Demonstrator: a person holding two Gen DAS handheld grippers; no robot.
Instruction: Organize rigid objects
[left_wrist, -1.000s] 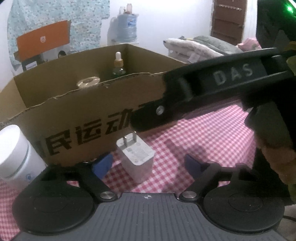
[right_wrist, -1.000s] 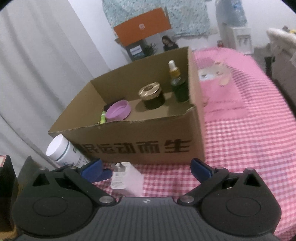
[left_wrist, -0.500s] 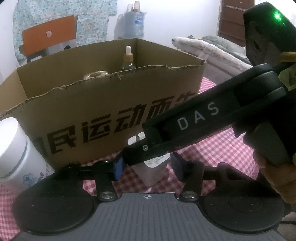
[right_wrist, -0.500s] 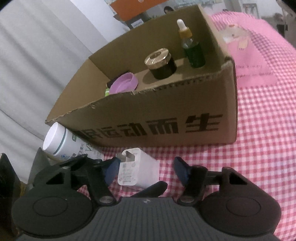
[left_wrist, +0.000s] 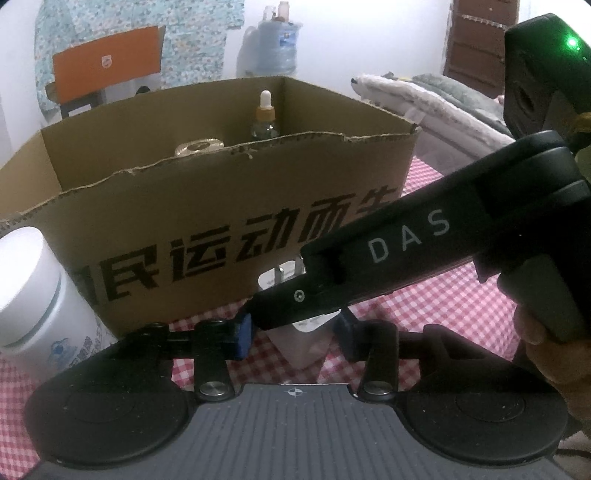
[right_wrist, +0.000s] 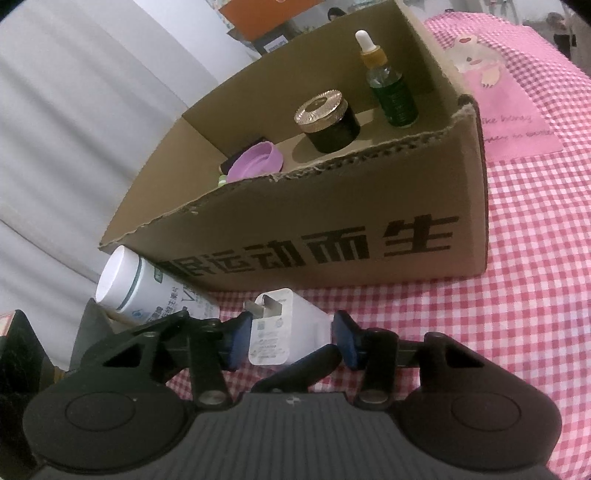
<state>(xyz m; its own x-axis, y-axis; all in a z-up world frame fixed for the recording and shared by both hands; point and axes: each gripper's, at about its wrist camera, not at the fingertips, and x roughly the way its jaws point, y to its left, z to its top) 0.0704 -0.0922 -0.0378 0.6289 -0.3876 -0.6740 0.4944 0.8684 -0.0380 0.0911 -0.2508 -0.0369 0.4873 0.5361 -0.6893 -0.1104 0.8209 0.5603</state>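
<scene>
where the left view hides it, purple lid (right_wrist: 255, 162), perhaps a cup

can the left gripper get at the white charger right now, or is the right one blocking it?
Probably not cleanly: the right gripper has just closed on the white charger, and its body crosses between the left gripper fingers.
</scene>
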